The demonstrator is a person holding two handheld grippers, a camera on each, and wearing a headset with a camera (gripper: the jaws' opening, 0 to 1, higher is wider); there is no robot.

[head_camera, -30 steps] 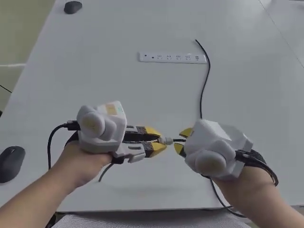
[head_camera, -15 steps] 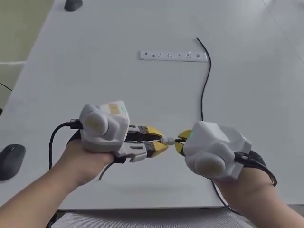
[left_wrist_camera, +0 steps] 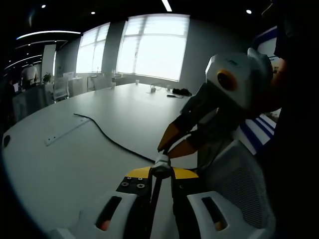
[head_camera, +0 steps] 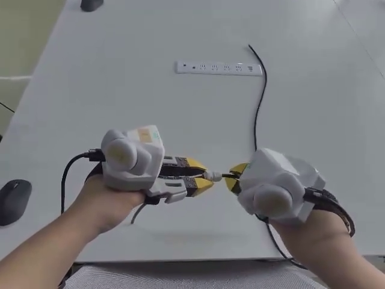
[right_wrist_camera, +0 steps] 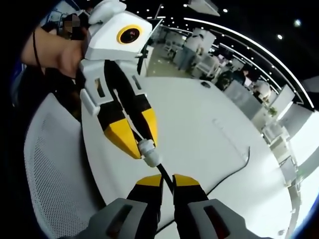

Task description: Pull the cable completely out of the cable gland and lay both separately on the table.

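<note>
The white cable gland sticks out of the yellow tips of my left gripper, which is shut on it. A short black cable runs from the gland into my right gripper, shut on it just to the right. In the left gripper view the gland sits at my left gripper's tips with the right gripper facing it. In the right gripper view the cable passes between my right gripper's tips from the gland. Both are held above the table's near edge.
A white power strip lies at the back of the white table, with its black cord running toward me on the right. A dark mouse lies at the left edge, another at the far end.
My right gripper has shifted slightly to the right, so a little more black cable shows between the gland and its tips. The left gripper has hardly moved.
</note>
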